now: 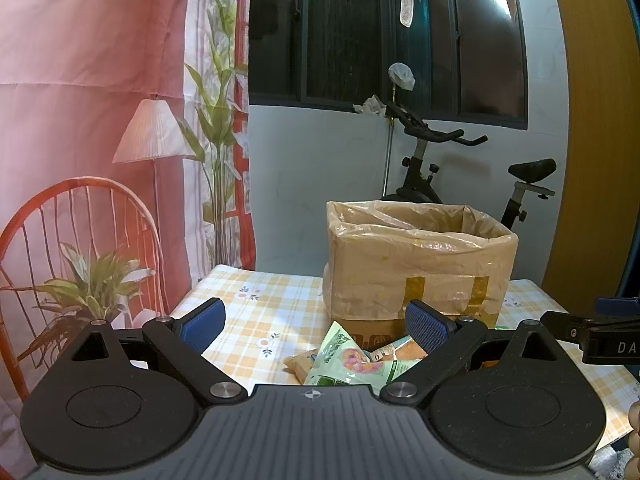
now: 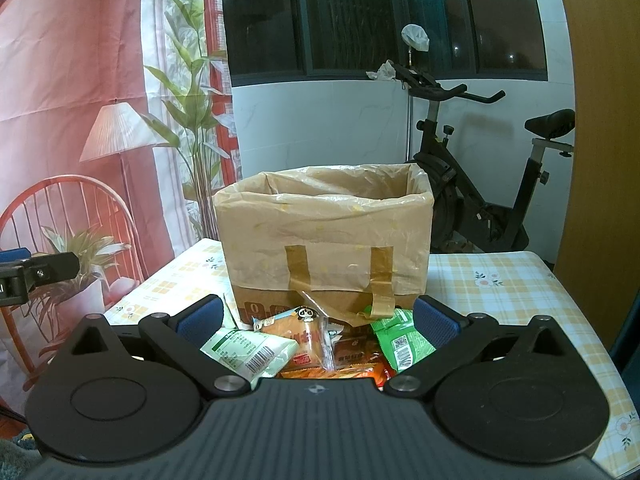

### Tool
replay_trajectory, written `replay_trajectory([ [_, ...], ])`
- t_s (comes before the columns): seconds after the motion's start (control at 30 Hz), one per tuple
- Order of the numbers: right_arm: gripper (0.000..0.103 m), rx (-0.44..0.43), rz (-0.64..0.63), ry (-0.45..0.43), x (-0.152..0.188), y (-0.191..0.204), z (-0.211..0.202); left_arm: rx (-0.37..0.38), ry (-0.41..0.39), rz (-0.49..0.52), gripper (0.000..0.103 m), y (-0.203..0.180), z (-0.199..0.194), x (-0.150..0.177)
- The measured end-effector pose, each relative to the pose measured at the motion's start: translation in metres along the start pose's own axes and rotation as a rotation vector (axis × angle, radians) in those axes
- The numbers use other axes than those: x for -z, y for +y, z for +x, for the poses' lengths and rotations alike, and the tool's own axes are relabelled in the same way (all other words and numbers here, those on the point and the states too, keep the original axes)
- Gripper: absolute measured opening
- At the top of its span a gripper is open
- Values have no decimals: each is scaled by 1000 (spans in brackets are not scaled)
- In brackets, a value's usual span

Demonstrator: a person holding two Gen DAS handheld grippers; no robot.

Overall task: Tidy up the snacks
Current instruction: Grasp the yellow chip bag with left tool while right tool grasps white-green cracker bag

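Left wrist view: we are holding the left gripper with jaws spread wide, nothing between the blue pads. It is hovering over the checked tablecloth. Just past the fingertips we are seeing a pale green snack packet lying on a tan packet, with an orange-topped packet beside it. All are sitting right in front of the cardboard box, lined with a clear plastic bag and taped at the front. The right gripper is poking in from the right edge; we cannot tell its state from here.

Right wrist view: we are holding the right gripper wide open too, empty. Under and between its fingers the snack pile is lying against the box front: a white-green barcode packet, a clear panda-print packet, a brown packet, a bright green packet. The left gripper is showing at the left edge. An exercise bike is standing behind the table.
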State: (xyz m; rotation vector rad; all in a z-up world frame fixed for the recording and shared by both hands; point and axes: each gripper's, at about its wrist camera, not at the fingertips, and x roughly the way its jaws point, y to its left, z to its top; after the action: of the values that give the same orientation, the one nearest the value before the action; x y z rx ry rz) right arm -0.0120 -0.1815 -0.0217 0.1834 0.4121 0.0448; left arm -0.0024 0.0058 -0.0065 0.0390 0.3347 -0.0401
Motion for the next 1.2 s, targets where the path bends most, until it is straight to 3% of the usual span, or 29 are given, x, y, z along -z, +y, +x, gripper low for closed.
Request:
replay_trajectory([
  [0.33,103,6,1,1,2,0,1,-3,11,-1,98,2,4,1],
  [0.5,103,11,22,-3,8,-6,8,5,59,-36,98,14,20,9],
  [0.77,103,35,22,36,25,-9,42,37,259,-107,98,34,75,43],
  [0.93,103,19,20,99,40,-6,59,90,436,-108,97,37,106,70],
  [1.2,103,4,28,176,53,-7,75,138,537,-90,97,37,121,90],
])
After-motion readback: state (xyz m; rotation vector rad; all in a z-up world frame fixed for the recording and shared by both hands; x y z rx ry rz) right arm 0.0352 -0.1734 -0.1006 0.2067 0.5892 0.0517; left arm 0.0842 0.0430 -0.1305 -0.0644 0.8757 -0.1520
